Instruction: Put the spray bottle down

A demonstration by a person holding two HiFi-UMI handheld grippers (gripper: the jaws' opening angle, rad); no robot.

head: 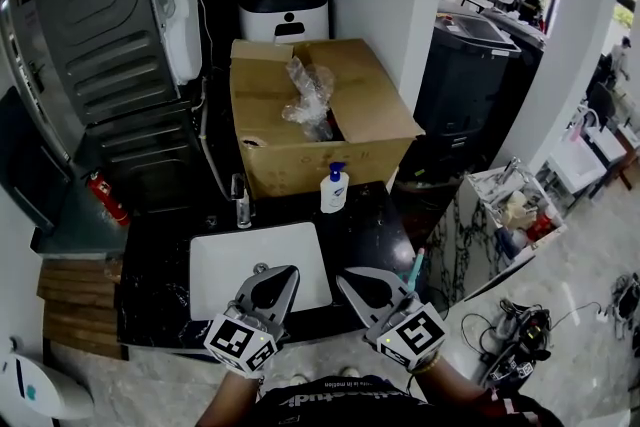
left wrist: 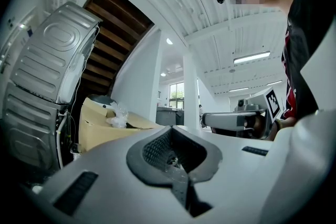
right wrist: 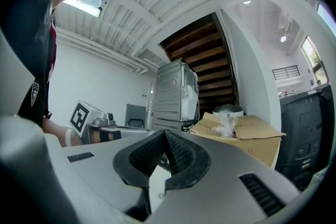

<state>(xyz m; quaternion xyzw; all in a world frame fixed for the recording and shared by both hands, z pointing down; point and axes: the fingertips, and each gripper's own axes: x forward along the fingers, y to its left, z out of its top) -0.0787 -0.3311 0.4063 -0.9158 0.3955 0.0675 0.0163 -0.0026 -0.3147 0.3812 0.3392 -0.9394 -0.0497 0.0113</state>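
Claws both shut tight, empty: your left claw (head: 272, 280), your right claw (head: 368, 285), lower centre. Upright on black table (head: 380, 230), centre frame: white spray bottle with blue top (head: 334, 188), in front of brown cardboard box (head: 300, 155).

Head view: from above the person, facing steeply down; left gripper (head: 288, 271) and right gripper (head: 347, 275) low in frame; white basin (head: 225, 265) just beyond the fingertips; cardboard box (head: 270, 150) farther ahead; the widest and most distant view
Left gripper view: seated close behind its own fingers; faces roughly level along them; ceiling (left wrist: 210, 13) fills the upper half; right gripper (left wrist: 207, 120) off to the fingers' right
Right gripper view: seated likewise behind its fingers; left gripper (right wrist: 137, 131) off to the fingers' left
Shared: cardboard box and grey appliance stack (head: 95, 45) ahead of the fingertips in all three views
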